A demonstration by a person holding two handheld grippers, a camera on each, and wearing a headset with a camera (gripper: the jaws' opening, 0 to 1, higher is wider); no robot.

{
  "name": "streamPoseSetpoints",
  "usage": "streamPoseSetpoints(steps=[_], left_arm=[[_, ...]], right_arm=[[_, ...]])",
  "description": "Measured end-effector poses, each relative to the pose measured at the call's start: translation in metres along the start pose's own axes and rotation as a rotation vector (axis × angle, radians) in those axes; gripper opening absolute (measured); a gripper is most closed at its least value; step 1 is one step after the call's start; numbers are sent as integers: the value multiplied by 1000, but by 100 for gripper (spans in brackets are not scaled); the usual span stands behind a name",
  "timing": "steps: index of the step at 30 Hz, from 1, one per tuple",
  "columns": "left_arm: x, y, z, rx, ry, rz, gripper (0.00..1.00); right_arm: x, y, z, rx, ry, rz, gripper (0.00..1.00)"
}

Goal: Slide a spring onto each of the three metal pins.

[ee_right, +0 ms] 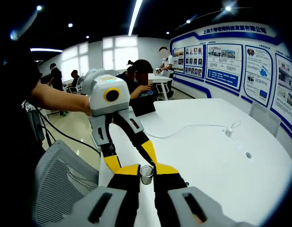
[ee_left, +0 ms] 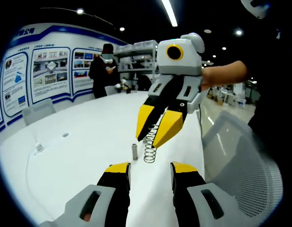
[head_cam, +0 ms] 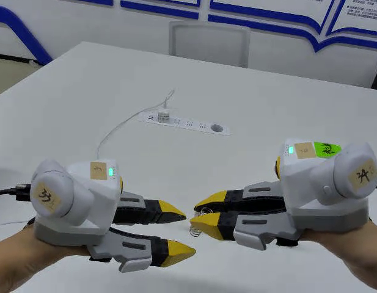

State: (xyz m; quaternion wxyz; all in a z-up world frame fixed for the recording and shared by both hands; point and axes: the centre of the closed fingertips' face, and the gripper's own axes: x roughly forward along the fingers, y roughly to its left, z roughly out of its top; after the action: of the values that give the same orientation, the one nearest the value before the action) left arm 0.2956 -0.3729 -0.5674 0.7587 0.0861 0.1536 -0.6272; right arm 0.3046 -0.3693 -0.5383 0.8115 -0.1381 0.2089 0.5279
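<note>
your right gripper (ee_left: 148, 140) is clamped on the coil spring (ee_left: 149, 152), just beside the upright metal pin (ee_left: 134, 150); your left gripper (ee_left: 150, 167) has its jaws apart, empty; the spring looks light and squashy, so grip mid-coil, gently, with the lower end free

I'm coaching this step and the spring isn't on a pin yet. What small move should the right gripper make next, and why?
Probably lift the spring a little and bring it over the pin, then lower. The right gripper is shut on the spring, which hangs beside the upright pin, not above it.
</note>
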Motion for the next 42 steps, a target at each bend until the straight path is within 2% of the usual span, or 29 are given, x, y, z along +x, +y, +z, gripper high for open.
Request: streamPoseSetpoints(steps=[5, 13, 18, 21, 26, 34, 42], left_arm=[[-7, 9, 2, -45, -27, 28, 44], [-17, 21, -7, -70, -4, 84, 61], [-21, 31, -16, -96, 23, 114, 67], [-23, 34, -16, -107, 15, 137, 72], [-26, 37, -19, -115, 20, 146, 79], [-32, 47, -31, -158, 46, 180, 91], [-30, 44, -37, -171, 60, 179, 98]], right_arm=[[0, -8, -3, 4, 12, -4, 11], [2, -25, -10, 2, 41, -22, 11], [7, -40, -11, 3, 59, -52, 11], [11, -51, -13, 9, 67, -71, 11], [13, -62, -17, 12, 76, -82, 11], [20, -81, -25, 66, 82, -104, 11], [38, -88, -36, 91, 103, -106, 11]])
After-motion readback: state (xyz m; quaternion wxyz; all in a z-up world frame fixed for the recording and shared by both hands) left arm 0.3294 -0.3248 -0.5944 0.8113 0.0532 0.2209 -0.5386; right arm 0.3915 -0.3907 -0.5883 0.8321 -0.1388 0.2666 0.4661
